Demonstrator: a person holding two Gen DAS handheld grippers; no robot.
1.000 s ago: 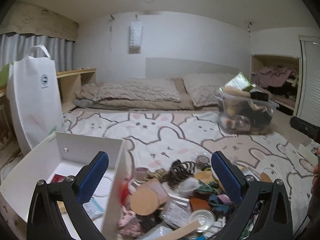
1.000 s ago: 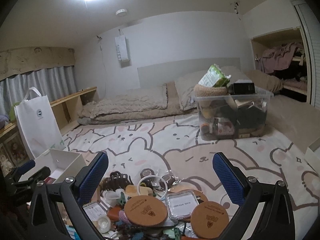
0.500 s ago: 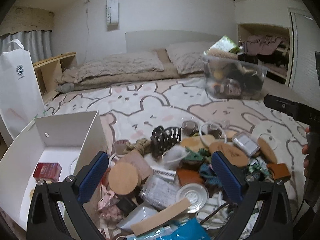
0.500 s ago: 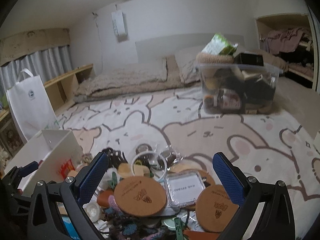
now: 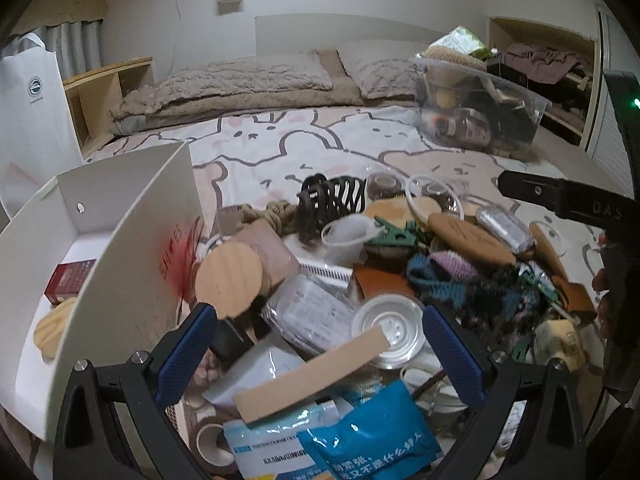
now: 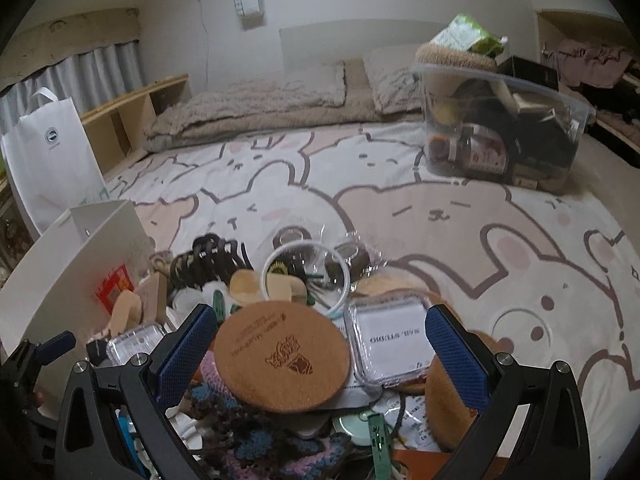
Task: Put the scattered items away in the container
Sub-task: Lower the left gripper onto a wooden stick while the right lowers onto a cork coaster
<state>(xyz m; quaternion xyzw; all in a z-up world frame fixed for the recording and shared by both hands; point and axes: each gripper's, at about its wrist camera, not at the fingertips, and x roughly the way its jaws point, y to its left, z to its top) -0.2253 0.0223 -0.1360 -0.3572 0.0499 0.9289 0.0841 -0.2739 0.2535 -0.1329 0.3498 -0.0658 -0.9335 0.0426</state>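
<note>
- Left wrist view: the left tool [image 5: 318, 336] hangs spread wide over the near edge of the clutter, its 2 blue pads apart and holding nothing.
- Between those pads lie a clear round lid [image 5: 388, 330], a tan flat strip [image 5: 312, 376] and a clear plastic packet [image 5: 308, 314]; a blue pouch [image 5: 368, 436] sits lower, close to the camera.
- A white container [image 5: 120, 264] stands just left of the pile on the bed, open at the top (a small red box [image 5: 70, 280] and a pale wooden piece [image 5: 54, 326] lie inside it).
- Further back in the pile are a round wooden disc [image 5: 228, 278], a black claw hair clip [image 5: 328, 200], a knot of rope [image 5: 272, 212] and a white ring [image 5: 434, 200].
- At the right edge of this view, the right tool appears as a black bar, with part of a hand [image 5: 600, 280] beside it.
- Right wrist view: the right tool [image 6: 318, 346] is also released, pads wide, empty, above a round cork coaster [image 6: 282, 358] and a clear square case [image 6: 390, 344] lying side by side.
- Crocheted yarn pieces [image 6: 256, 440] lie beneath the coaster, and a green clip [image 6: 378, 444] sits near the bottom.
- The container's wall shows at left in this view, just beside the pile.
- A cartoon-print bedspread [image 6: 400, 208] carries everything; a clear storage bin [image 6: 500, 128] packed with things stands well apart at the far right, and a white paper bag [image 6: 52, 160] stands at the far left.
</note>
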